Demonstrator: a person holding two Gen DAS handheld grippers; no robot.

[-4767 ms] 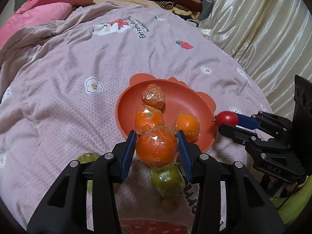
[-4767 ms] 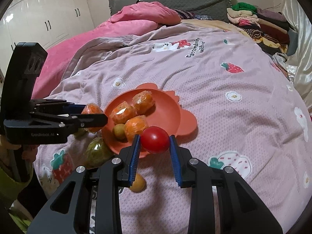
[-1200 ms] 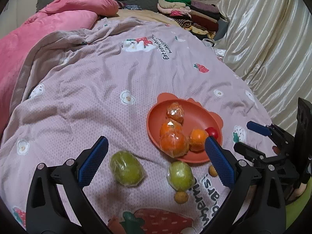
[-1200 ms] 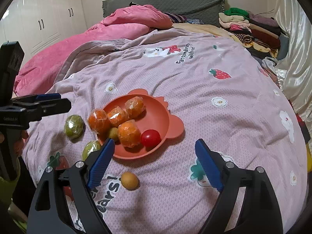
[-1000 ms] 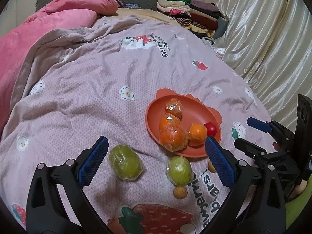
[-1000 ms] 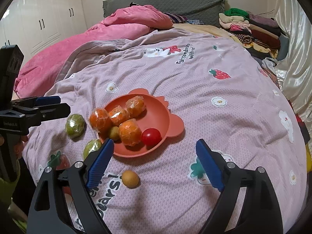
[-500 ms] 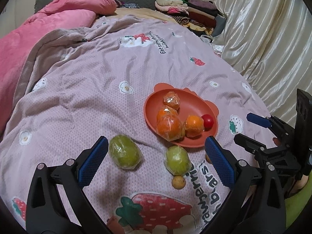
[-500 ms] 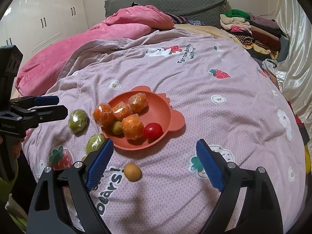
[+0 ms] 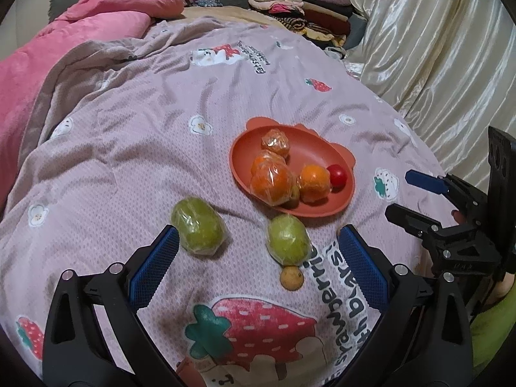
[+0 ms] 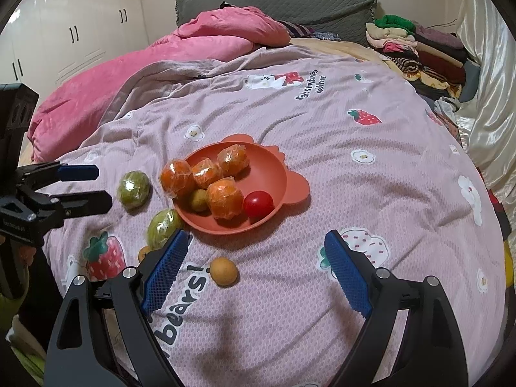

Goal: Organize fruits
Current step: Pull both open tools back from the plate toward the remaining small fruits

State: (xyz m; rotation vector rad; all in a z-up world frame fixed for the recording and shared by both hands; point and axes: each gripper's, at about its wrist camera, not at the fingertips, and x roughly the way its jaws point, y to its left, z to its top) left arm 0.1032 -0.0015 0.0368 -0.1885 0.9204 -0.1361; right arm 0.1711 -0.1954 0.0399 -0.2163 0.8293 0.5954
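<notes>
Fruit lies spread over a pink quilt printed with strawberries (image 9: 135, 135), some of it on a dish and some loose on the cloth.

In the left wrist view, going left to right: the left gripper (image 9: 254, 258) has its blue-padded jaws spread wide with nothing between the pads. A plastic-wrapped green oval fruit (image 9: 197, 225) lies at about ten o'clock from the gripper's middle, just beside the left pad, its long axis running from upper left to lower right. A second wrapped green fruit (image 9: 288, 239) lies at about one o'clock, its long axis near upright in the picture, its top close to the dish rim. A small round tan fruit (image 9: 292, 278) sits just below it, touching or nearly so.

An orange-red scalloped plastic plate (image 9: 309, 148) holds four plastic-wrapped oranges (image 9: 272, 179), a small greenish fruit tucked between them, and a shiny red tomato (image 9: 337, 174) at the plate's three o'clock edge.

In the right wrist view, the right gripper (image 10: 254, 264) hovers with its jaws wide apart and empty; another small tan round fruit (image 10: 224, 271) lies on the quilt between them, nearer the left pad.
</notes>
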